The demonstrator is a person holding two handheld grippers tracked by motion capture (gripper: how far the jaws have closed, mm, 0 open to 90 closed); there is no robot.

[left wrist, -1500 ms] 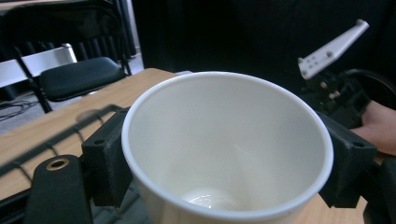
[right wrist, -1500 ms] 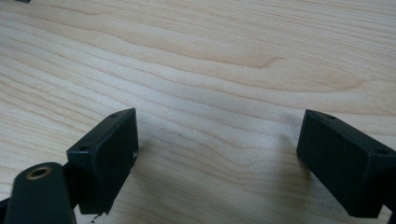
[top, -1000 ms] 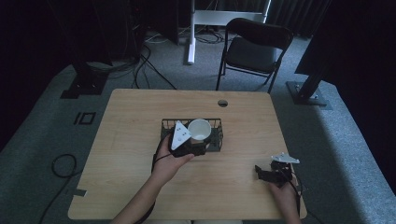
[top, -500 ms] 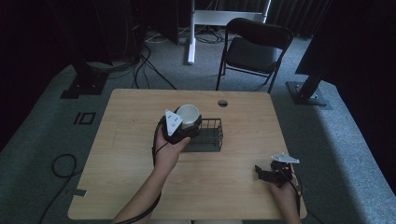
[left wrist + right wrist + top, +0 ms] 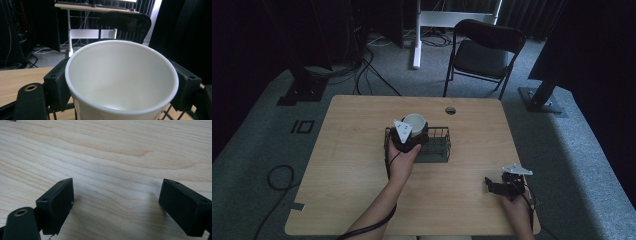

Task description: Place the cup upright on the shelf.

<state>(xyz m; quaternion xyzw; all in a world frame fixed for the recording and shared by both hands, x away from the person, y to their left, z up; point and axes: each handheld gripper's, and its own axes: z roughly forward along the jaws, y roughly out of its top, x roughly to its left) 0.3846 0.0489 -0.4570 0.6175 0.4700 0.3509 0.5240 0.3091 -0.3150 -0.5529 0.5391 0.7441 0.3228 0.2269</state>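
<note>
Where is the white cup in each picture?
High view: the white cup is near the middle of the table, held by the left gripper at the left end of the black wire basket.
Left gripper view: the cup is close up, clamped between the two black jaws.
Right gripper view: the cup is not in it.
Shared landmark: the wooden table.

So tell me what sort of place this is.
Probably a lab or recording studio, not a home: a lone wooden table on grey carpet, black curtains around it, cables running across the floor, and a folding chair.
</note>
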